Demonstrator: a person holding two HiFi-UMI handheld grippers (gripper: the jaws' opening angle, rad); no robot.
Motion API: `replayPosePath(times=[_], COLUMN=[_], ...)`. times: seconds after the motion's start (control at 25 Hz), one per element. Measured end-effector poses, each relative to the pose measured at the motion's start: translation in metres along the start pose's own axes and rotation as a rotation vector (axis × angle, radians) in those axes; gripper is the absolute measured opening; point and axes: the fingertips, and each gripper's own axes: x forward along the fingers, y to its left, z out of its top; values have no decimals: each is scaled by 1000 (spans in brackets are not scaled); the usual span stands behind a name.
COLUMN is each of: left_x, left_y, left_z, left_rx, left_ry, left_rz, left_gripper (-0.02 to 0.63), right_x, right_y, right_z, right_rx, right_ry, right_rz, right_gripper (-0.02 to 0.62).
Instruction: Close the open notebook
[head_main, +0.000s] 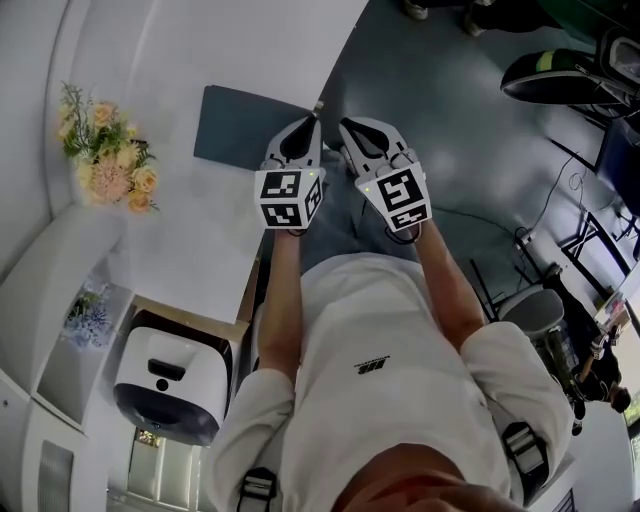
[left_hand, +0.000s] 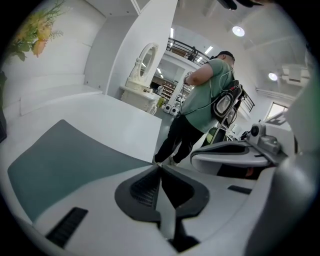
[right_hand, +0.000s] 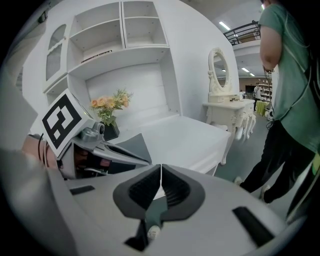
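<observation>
- Head view: the notebook lies flat on the white table, near the table's edge. Only its plain dark cover shows.
- The left gripper points at the notebook's near corner, its tips just beside that corner. Whether they touch it cannot be told.
- The right gripper is held close beside the left one, out over the grey floor past the table's edge.
- Left gripper view: the jaws are pressed together with nothing between them. The notebook spreads out below and to the left.
- Right gripper view: these jaws are also clenched tip to tip and hold nothing.
- A bunch of pale flowers stands on the table toward the wall, well apart from the notebook.
- A person in a green shirt stands on the floor beyond the table, back turned.
- A white dressing table with an oval mirror stands farther off.
</observation>
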Motion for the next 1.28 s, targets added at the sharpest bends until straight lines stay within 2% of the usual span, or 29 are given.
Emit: replayPosePath(times=[0.44, 1.28], left_x=[2, -40], left_y=[-5, -25], left_z=[-2, 11], left_rx=[10, 20], left_ry=[16, -73], left_rz=[-14, 45], left_gripper=[0, 0], right_x=[-6, -43], right_y=[-9, -10], right_z=[1, 13], right_rx=[3, -19], right_ry=[-8, -57], right_rz=[-13, 3], right_gripper=[-3, -3])
